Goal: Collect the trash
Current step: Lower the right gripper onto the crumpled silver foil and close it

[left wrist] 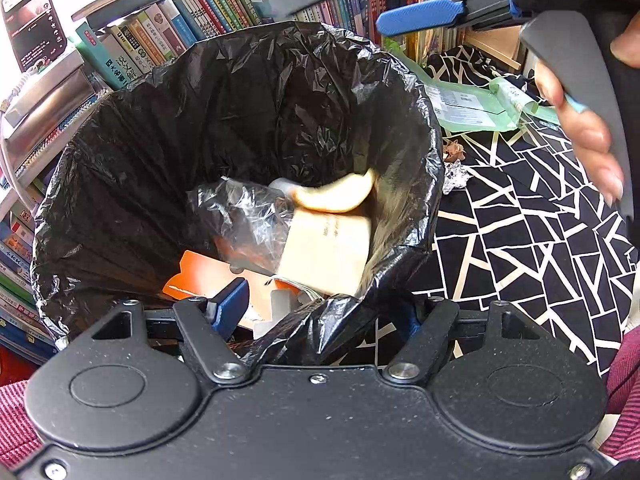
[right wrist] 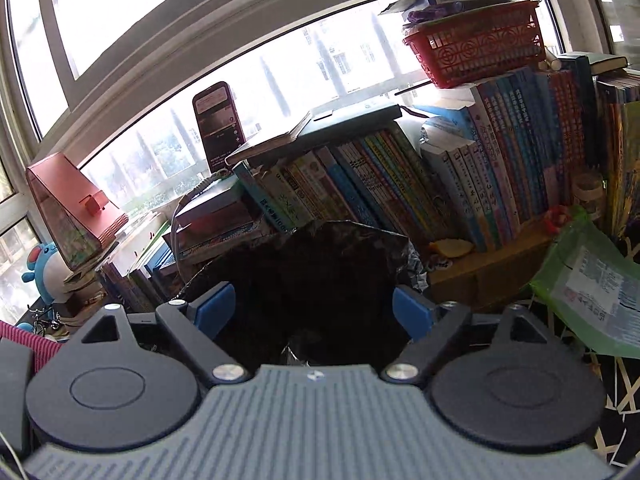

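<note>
The left tongs [left wrist: 316, 312] pinch the near rim of the black bin bag [left wrist: 248, 128] at six o'clock, holding its mouth open. Inside lie an orange card [left wrist: 200, 276], clear plastic wrap [left wrist: 248, 216], a pale box [left wrist: 324, 256] and, blurred as if falling, a yellowish peel [left wrist: 336, 196] near the three o'clock wall. The right tongs [right wrist: 314, 312] stand released and empty above the bag, their blue pads wide apart; in the left view one blue pad [left wrist: 420, 16] shows at one o'clock with the person's hand [left wrist: 580, 132] at three. Much trash seems collected already. Left on the black-and-white patterned table [left wrist: 540, 248] are a green mailer bag [left wrist: 472, 108], a brown crumpled scrap [left wrist: 454, 150] and a foil ball [left wrist: 458, 176], all just beside the bag at two to three o'clock.
</note>
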The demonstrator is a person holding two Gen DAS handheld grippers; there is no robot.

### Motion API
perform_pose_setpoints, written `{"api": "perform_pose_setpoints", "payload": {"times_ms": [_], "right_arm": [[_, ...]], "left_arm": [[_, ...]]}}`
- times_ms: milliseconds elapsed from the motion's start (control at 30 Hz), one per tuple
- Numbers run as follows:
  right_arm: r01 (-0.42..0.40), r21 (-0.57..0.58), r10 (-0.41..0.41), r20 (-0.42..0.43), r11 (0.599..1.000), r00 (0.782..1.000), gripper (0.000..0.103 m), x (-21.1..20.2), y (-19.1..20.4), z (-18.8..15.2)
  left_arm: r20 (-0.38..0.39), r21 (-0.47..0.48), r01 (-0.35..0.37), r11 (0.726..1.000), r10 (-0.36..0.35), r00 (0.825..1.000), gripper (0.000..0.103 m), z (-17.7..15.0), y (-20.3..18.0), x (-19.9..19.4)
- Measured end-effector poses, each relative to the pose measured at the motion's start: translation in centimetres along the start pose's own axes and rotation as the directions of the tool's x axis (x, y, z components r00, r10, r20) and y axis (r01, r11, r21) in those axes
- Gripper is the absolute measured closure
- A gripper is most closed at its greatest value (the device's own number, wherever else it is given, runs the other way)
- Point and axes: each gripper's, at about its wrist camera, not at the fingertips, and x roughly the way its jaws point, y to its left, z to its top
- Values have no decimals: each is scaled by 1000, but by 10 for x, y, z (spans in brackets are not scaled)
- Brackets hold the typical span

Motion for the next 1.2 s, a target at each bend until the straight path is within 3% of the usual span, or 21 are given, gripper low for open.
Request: {"api": "perform_pose_setpoints", "payload": {"times_ms": [167, 333, 433, 567, 767, 1000, 1200], "right_arm": [[54, 44, -56, 51, 998, 997, 6, -8, -15, 6], [206, 106, -213, 63, 973, 975, 5, -7, -46, 6], [315, 161, -325, 34, 935, 945, 4, -1, -74, 1], [469, 196, -467, -62, 861, 882, 4, 15, -116, -18], [601, 141, -565, -228, 787, 793, 4, 53, -161, -60], [614, -10, -581, -337, 789, 741, 4, 88, -171, -97], [642, 5, -593, -376, 767, 712, 5, 91, -186, -113]], "left_arm": [[0, 0, 0, 1000, 0, 1000, 31, 0, -1, -2], [0, -1, 0, 1000, 0, 1000, 31, 1, 0, -2], [-1, -1, -1, 1000, 1, 1000, 31, 0, -1, -2], [-1, -1, 0, 1000, 0, 1000, 31, 0, -1, -2], [0, 0, -1, 1000, 1, 1000, 31, 1, 0, -1], [-1, 0, -3, 1000, 3, 1000, 31, 0, -2, 0], [-5, -1, -3, 1000, 3, 1000, 31, 2, 2, 3]]}}
